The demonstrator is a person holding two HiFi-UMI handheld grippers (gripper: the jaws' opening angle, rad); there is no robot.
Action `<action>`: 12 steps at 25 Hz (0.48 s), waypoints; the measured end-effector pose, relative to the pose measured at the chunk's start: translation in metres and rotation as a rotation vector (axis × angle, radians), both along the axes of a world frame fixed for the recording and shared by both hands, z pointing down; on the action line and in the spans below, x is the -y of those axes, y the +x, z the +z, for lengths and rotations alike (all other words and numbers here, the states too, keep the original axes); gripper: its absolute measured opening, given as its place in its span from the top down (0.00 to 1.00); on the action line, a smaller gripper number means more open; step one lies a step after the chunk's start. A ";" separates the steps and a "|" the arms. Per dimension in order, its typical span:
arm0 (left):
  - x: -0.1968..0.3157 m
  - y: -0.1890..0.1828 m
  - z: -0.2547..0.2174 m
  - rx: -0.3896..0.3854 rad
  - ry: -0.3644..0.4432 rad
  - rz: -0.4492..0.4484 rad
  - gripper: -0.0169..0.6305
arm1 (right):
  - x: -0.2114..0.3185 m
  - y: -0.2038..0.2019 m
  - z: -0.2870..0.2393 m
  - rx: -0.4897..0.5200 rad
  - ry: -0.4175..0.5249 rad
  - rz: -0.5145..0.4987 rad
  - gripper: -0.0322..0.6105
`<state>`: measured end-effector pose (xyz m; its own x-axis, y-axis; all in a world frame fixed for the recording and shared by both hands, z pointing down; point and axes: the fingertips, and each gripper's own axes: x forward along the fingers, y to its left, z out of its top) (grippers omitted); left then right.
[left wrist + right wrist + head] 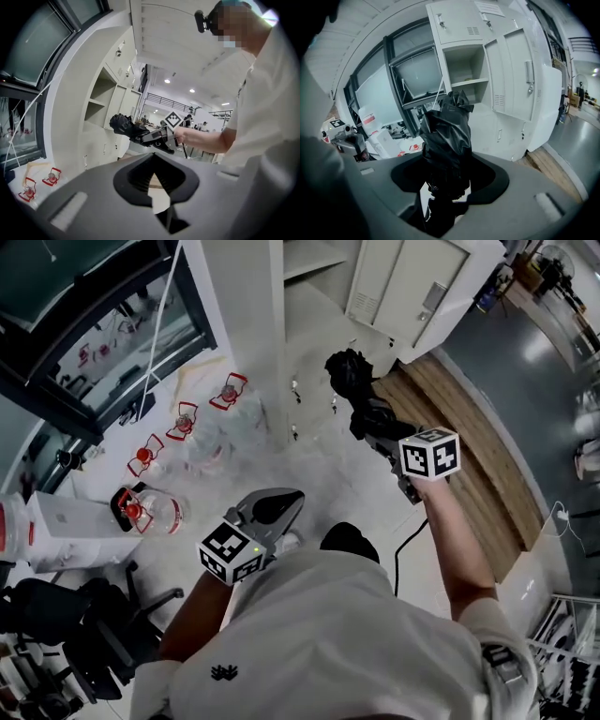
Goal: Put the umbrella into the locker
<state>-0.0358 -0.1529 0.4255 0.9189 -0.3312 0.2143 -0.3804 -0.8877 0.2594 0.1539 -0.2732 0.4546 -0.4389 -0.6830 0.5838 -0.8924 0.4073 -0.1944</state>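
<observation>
Umbrella in the right gripper, aimed at the open locker, not yet inside.

The white locker (474, 70) stands ahead of the right gripper (445, 187) and well apart from it, with one door swung aside so a shelved compartment faces the load. The folded black umbrella (447, 136) juts forward from that gripper, whose jaws are clamped on its lower end, I'd judge so the loose bulk goes in first. The left gripper (281, 502) hangs low by the person's body, behind and left of the right one, its jaws closed together on nothing. It looks held out of the way, since the door needs no opening.
</observation>
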 end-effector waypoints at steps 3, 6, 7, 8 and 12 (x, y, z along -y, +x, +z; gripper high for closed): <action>0.025 0.000 0.000 -0.003 0.006 -0.039 0.89 | 0.053 -0.002 -0.001 -0.012 0.012 -0.027 0.59; 0.055 0.002 -0.005 -0.003 0.019 -0.096 0.89 | 0.106 -0.003 -0.003 -0.013 0.012 -0.062 0.59; 0.067 0.004 -0.008 -0.005 0.020 -0.120 0.89 | 0.126 -0.004 -0.003 -0.017 0.009 -0.078 0.59; 0.079 0.008 -0.012 -0.007 0.021 -0.144 0.89 | 0.145 -0.004 -0.003 -0.022 0.007 -0.094 0.59; 0.123 0.030 -0.021 -0.003 0.039 -0.219 0.89 | 0.223 -0.002 0.000 -0.056 0.005 -0.156 0.59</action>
<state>-0.0056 -0.2761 0.4043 0.8249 -0.5306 0.1952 -0.5643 -0.7935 0.2277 0.1518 -0.4959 0.4551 -0.5064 -0.6120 0.6075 -0.8277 0.5425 -0.1435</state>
